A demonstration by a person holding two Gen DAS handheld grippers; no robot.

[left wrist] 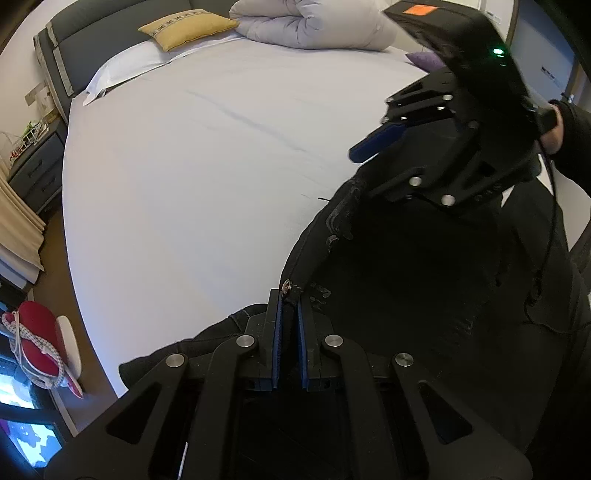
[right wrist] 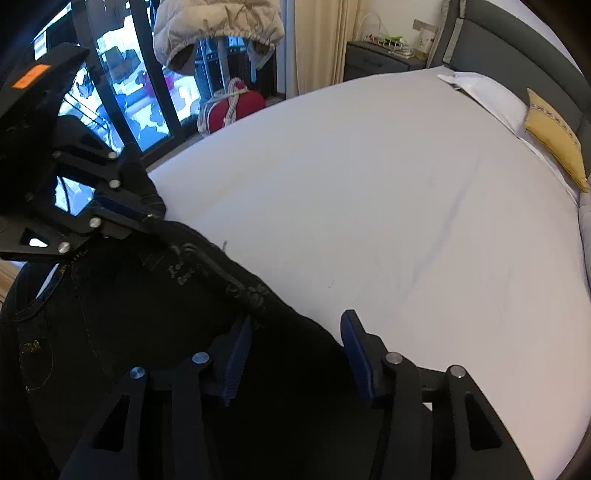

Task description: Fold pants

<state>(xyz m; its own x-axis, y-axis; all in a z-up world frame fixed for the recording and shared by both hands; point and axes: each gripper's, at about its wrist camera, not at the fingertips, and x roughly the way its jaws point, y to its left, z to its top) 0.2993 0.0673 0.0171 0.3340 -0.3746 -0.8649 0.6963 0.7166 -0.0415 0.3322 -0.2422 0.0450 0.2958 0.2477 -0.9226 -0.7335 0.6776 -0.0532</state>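
Note:
The black pants (left wrist: 424, 280) hang in the air over the near edge of the white bed (left wrist: 207, 177), held by their waistband. My left gripper (left wrist: 290, 302) is shut on the waistband beside its metal button. It shows at the left of the right wrist view (right wrist: 147, 218). My right gripper (right wrist: 295, 332) is open, its blue pads either side of the waistband edge of the pants (right wrist: 155, 295). In the left wrist view it (left wrist: 364, 166) sits at the far end of the waistband, one blue finger (left wrist: 376, 142) clear above the cloth.
A yellow cushion (left wrist: 184, 29), a white pillow (left wrist: 125, 70) and a rolled duvet (left wrist: 314, 26) lie at the head of the bed. A nightstand (left wrist: 33, 162) stands beside it. A red bag (right wrist: 232, 107) and a glass door (right wrist: 122, 74) are past the bed's side.

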